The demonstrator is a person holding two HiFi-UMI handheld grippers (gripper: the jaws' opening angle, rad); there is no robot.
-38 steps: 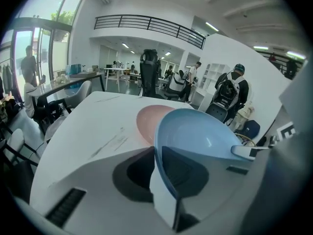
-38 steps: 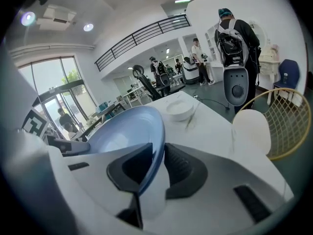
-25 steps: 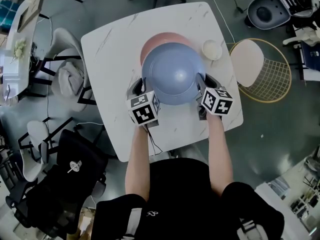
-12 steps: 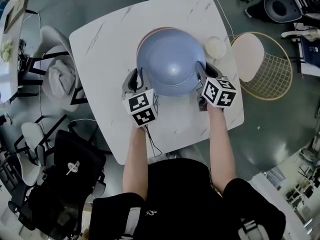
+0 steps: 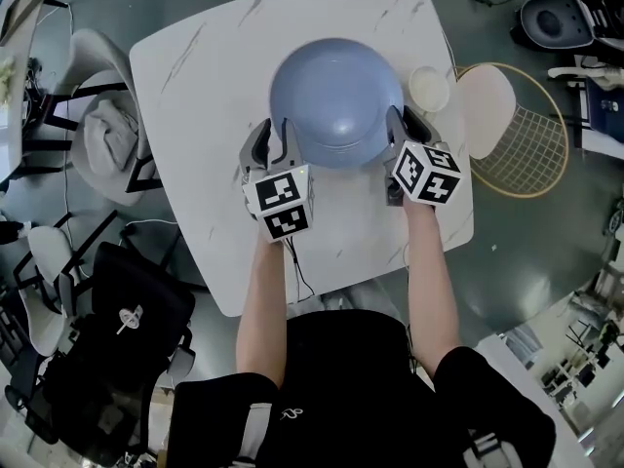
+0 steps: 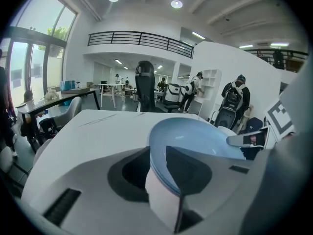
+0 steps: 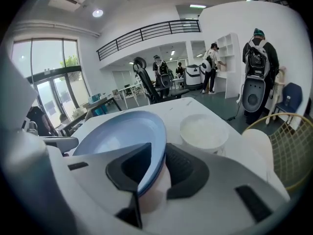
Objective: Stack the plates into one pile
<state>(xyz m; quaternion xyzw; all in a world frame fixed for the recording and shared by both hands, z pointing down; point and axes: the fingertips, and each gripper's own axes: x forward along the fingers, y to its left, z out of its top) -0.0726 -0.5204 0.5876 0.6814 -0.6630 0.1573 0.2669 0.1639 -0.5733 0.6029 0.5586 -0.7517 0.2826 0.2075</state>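
A large blue plate [image 5: 336,100] lies on the white marble table [image 5: 195,86], covering a pink plate that shows only as a pale pink edge [image 6: 161,195] under the blue rim in the gripper views. My left gripper [image 5: 273,139] is at the plate's near-left rim and my right gripper [image 5: 402,130] at its near-right rim. Both sets of jaws are opening. In the left gripper view the blue rim [image 6: 154,155] stands between the jaws with a gap beside it. The right gripper view shows the same, with the rim [image 7: 156,151] loose between the pads.
A small white bowl [image 5: 429,88] stands just right of the plates, close to my right gripper. Off the table's right edge is a gold wire chair [image 5: 512,130]. A chair with grey cloth [image 5: 102,144] is at the left, a black chair [image 5: 127,339] near left.
The blue plate went forward and down onto the pink plate, which is now covered. Both grippers moved forward with it, and their jaws now stand wider around the rim.
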